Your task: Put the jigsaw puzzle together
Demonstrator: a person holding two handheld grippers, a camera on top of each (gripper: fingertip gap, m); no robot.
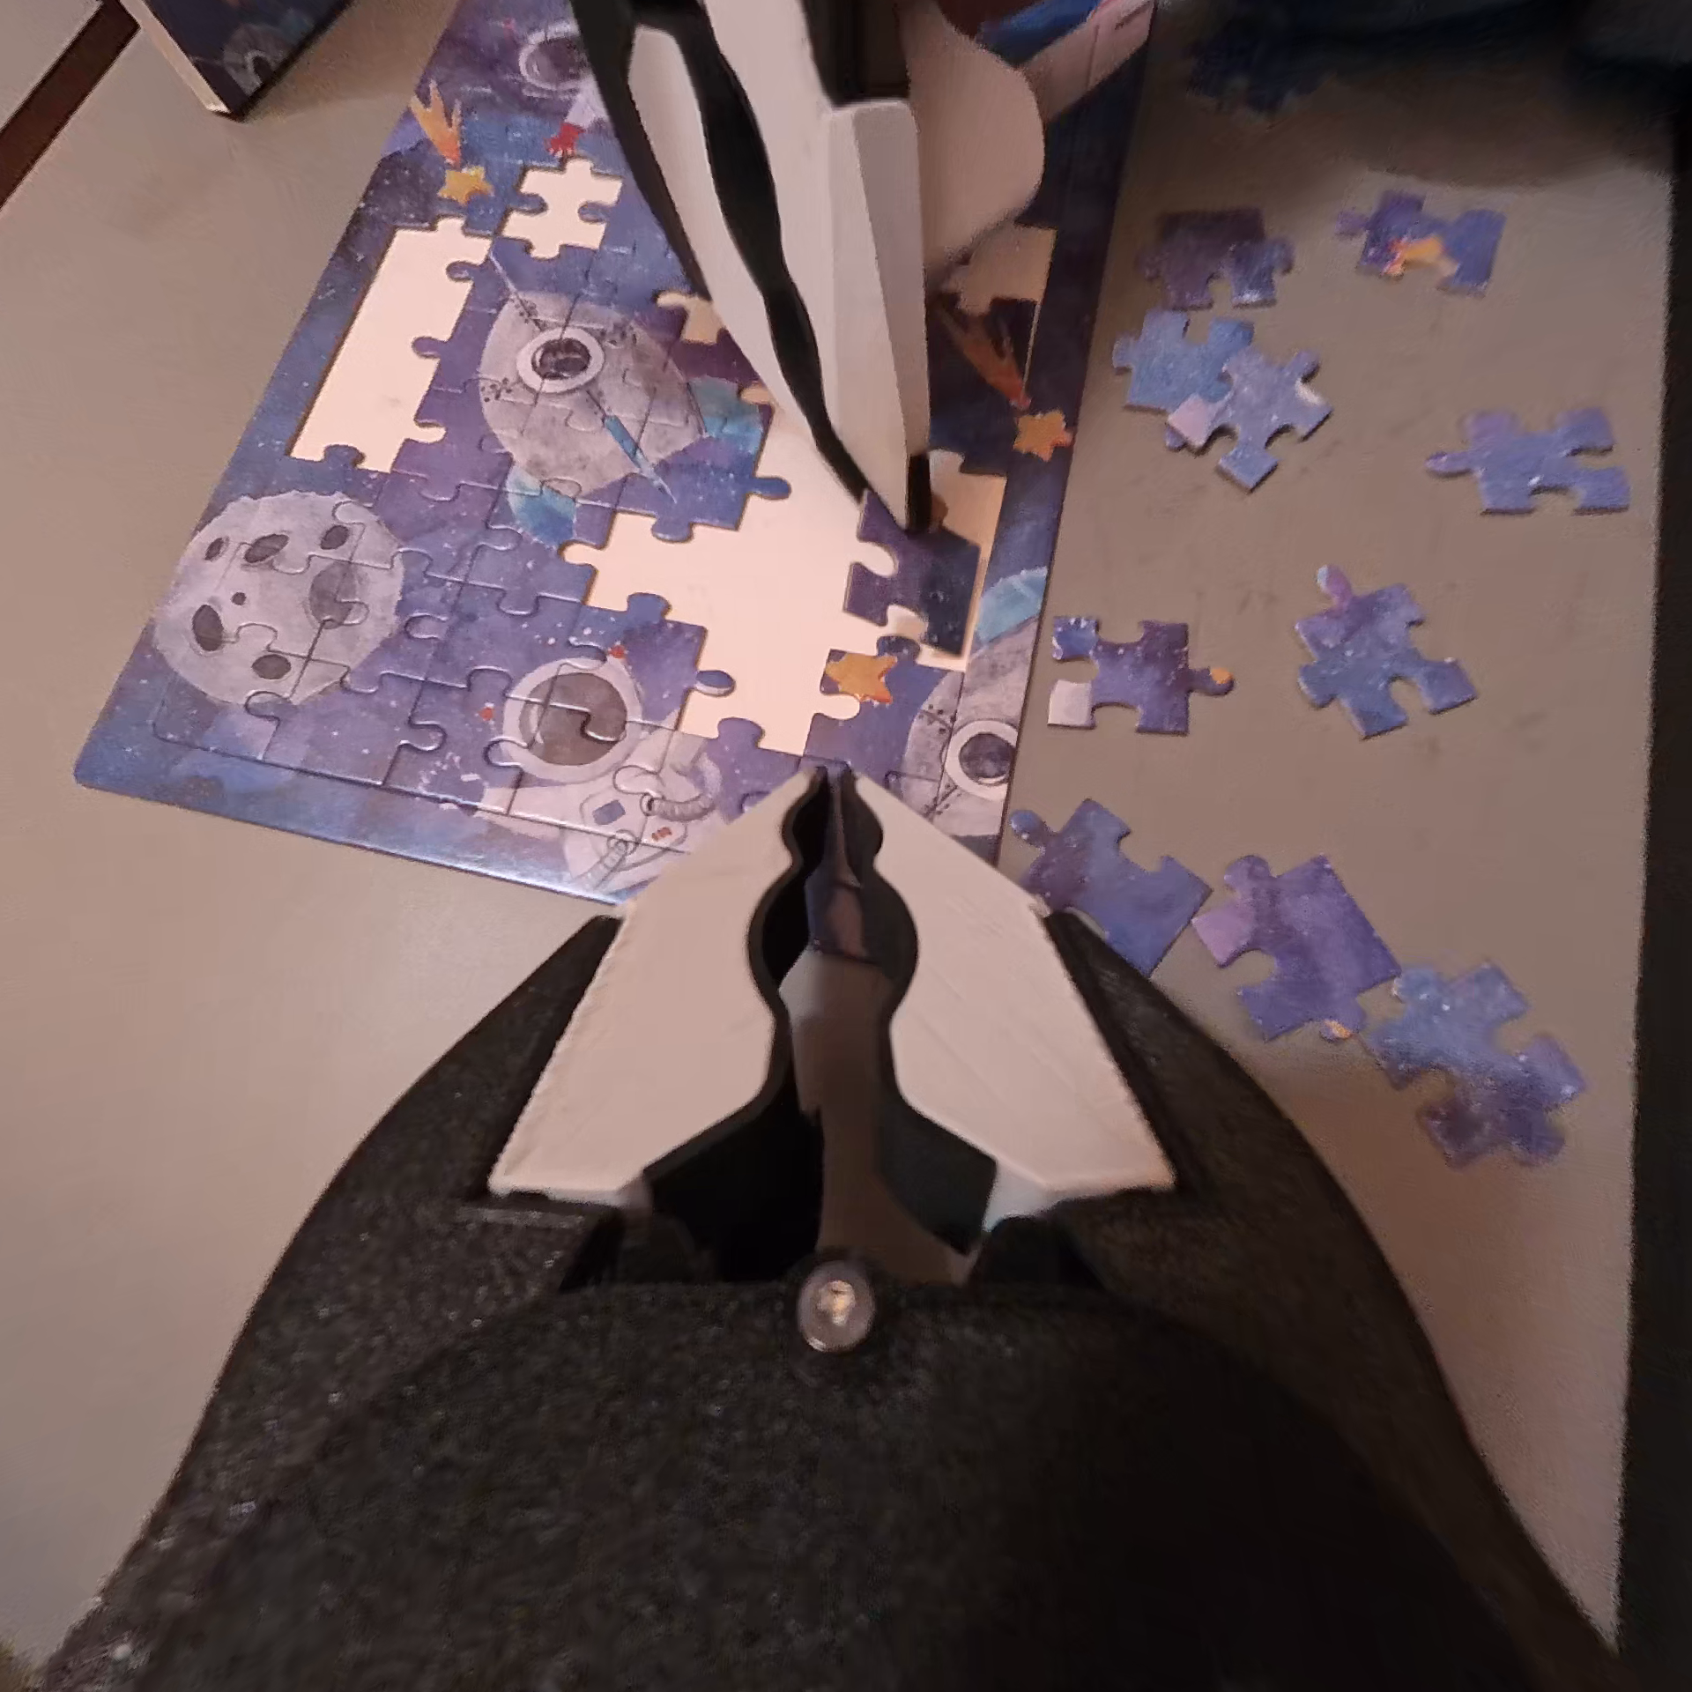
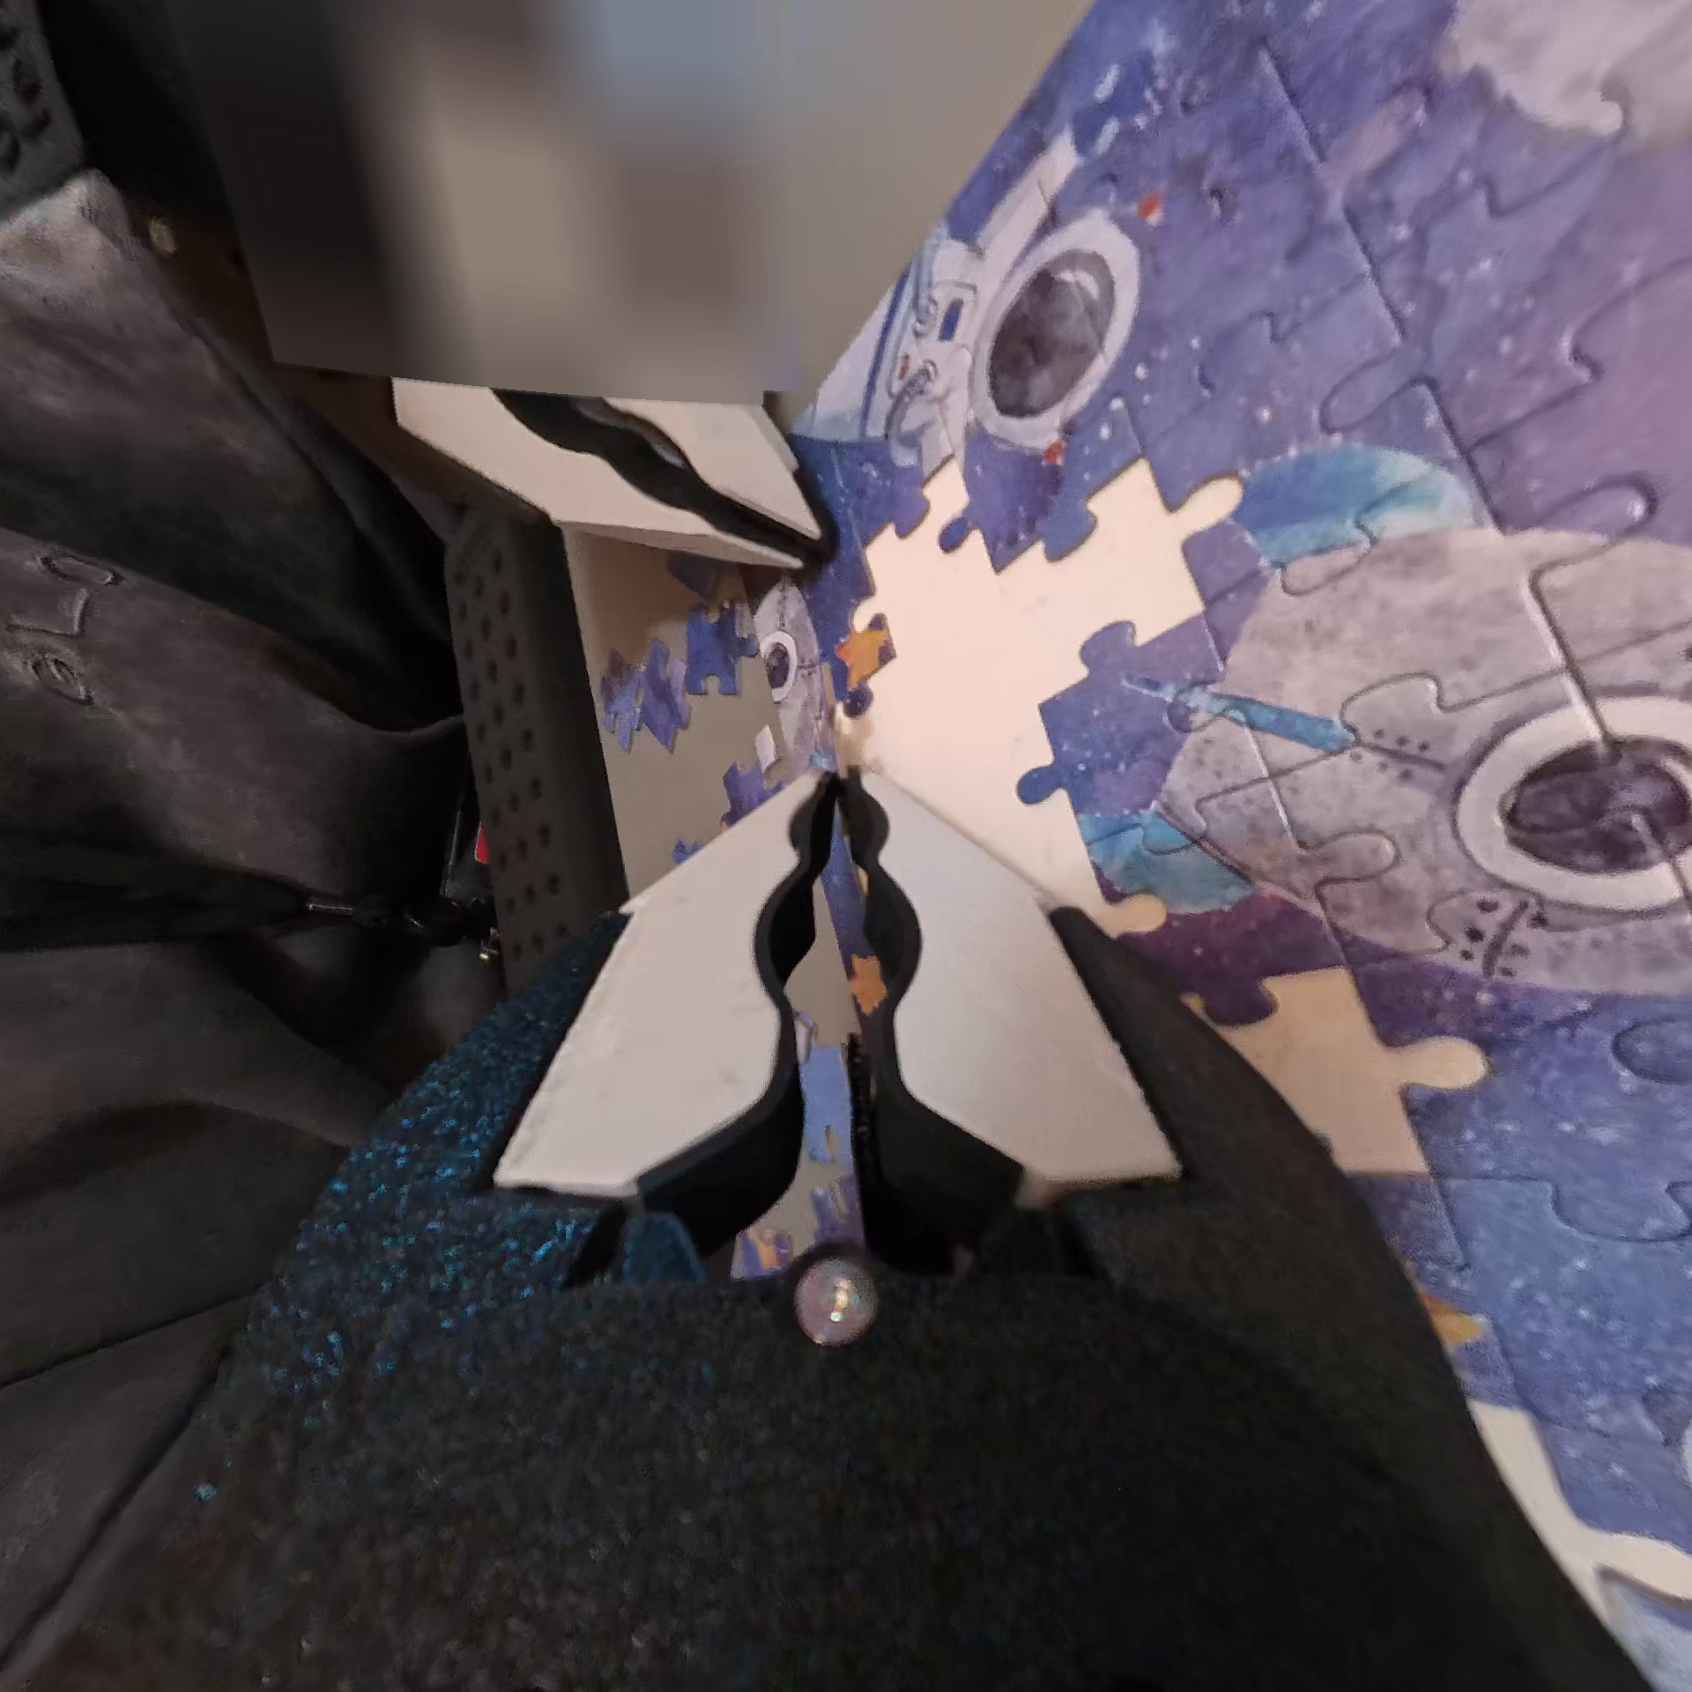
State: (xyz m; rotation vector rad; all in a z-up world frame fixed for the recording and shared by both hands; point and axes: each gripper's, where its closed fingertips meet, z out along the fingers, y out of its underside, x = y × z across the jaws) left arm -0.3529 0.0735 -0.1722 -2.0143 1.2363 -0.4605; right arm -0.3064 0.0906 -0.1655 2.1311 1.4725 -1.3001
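The space-themed jigsaw puzzle [image 1: 275,787] lies on the table, partly filled, with a large white gap [image 1: 751,595] near its right border. A dark blue piece [image 1: 916,586] lies slightly askew at the right end of that gap. My right gripper [image 1: 911,508] comes down from the far side, shut, its tips on the piece's far edge. My left gripper [image 1: 830,778] is shut and empty, its tips on the puzzle's near border. In the right wrist view, my right gripper [image 2: 840,778] is shut over the gap [image 2: 1007,595], and the left gripper [image 2: 810,549] shows beyond it.
Several loose blue pieces [image 1: 1373,650] lie scattered on the table right of the puzzle. More white gaps show at the puzzle's left [image 1: 385,348] and top [image 1: 558,211]. A box [image 1: 238,55] stands at the far left. The table's dark right edge [image 1: 1675,824] is close. A person's dark clothing [image 2: 183,641] fills the left of the right wrist view.
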